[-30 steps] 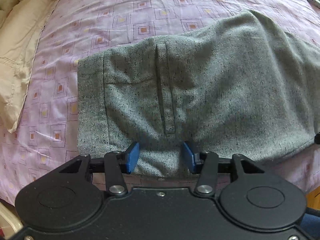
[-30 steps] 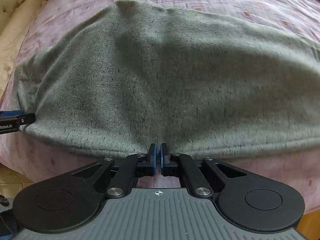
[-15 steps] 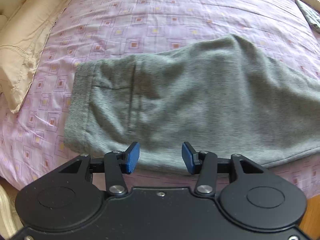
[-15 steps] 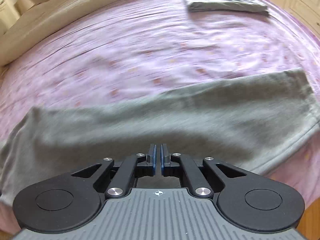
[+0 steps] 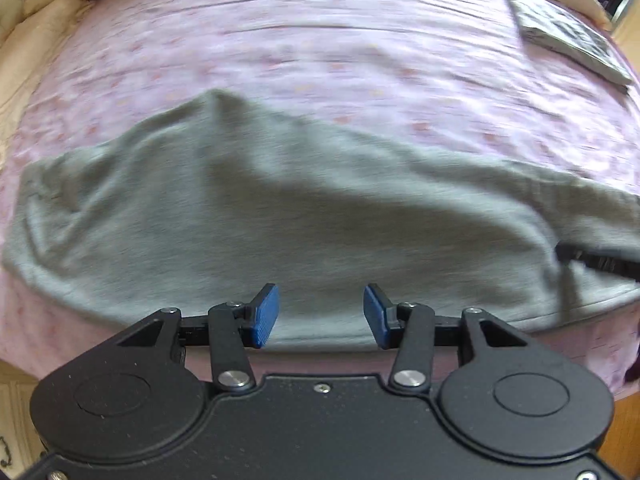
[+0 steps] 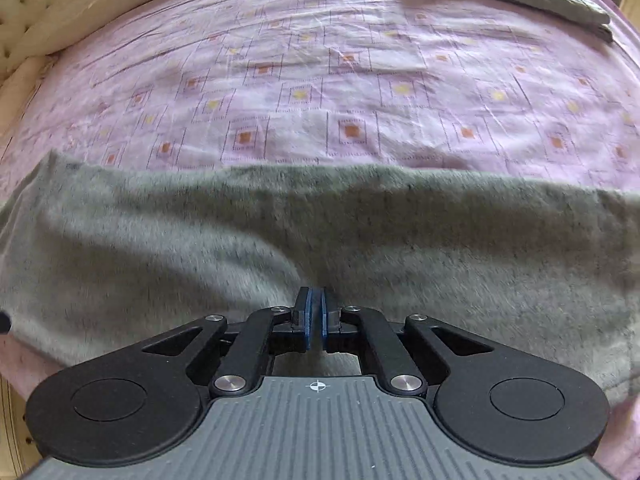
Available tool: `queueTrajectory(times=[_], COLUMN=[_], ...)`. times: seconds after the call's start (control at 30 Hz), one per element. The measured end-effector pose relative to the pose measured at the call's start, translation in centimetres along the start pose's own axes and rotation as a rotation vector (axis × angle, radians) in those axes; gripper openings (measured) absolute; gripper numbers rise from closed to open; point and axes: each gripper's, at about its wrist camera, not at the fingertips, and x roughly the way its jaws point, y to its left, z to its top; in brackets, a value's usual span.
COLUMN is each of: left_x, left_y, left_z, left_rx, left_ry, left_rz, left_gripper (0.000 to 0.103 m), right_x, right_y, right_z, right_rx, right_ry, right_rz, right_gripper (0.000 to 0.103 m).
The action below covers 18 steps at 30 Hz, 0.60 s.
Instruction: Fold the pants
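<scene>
**A:** What's on my left?

**B:** On my feed the left gripper (image 5: pixel 320 316) sits at the near edge of the bed, its blue pads spread wide with nothing between them. The grey pants (image 5: pixel 280 216) lie just ahead of it on the purple bedsheet (image 5: pixel 320 48), stretched across the view, a peak of cloth rising toward the left. The view is smeared, so I can't read seams.

**A:** And further right on that view?

**B:** A dark gripper tip reaches in at the right edge, against the cloth. A folded grey garment (image 5: pixel 568 36) lies at the far right corner, well apart from the pants.

**A:** Your right side?

**B:** The right gripper (image 6: pixel 316 320) has its pads pressed nearly together at the near hem of the pants (image 6: pixel 320 232). Whether cloth is pinched between them, I cannot tell. The far edge of the pants runs straight across the sheet (image 6: pixel 320 80); cream bedding (image 6: pixel 80 12) borders the upper left.
</scene>
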Motion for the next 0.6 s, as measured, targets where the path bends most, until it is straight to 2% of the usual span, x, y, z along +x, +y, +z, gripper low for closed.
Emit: queueTrajectory(times=[0.2,0.3,0.37,0.43,0.5,0.6], left_x=[1.6,3.0,4.0,5.1,6.4,8.6], left_y=[-8.3,-11.2,-12.3,-13.6,-14.3,-15.0], left_z=[2.9,3.9,4.3,4.3,3.8,2.3], left_rx=[0.096,0.106,0.095,0.080,0.077,0.103], left_ry=[-0.005,0.012,0.033,0.071,0.115,0.199], left_rz=[-0.066,-0.079,-0.090,-0.111,-0.105,-0.053], left_gripper=[0.055,0.055,0.055,0.055,0.055,0.057], right_x=[-2.7,-5.3,-7.4,-9.4,-10.6,-11.1], right_y=[-5.0,-7.2,-9.5,-12.1,-14.6,-18.4], right_z=[-3.8,-4.2,-4.3,-4.6,-4.9,-5.3], right_rx=[0.052,0.090,0.159,0.243,0.323,0.417], right_ry=[0.040,-0.041,-0.136,-0.239,-0.304,-0.302], right_rz=[0.065,0.079,0.082,0.050,-0.004,-0.030], right_gripper=[0.005,0.005,0.006,0.016,0.043,0.045])
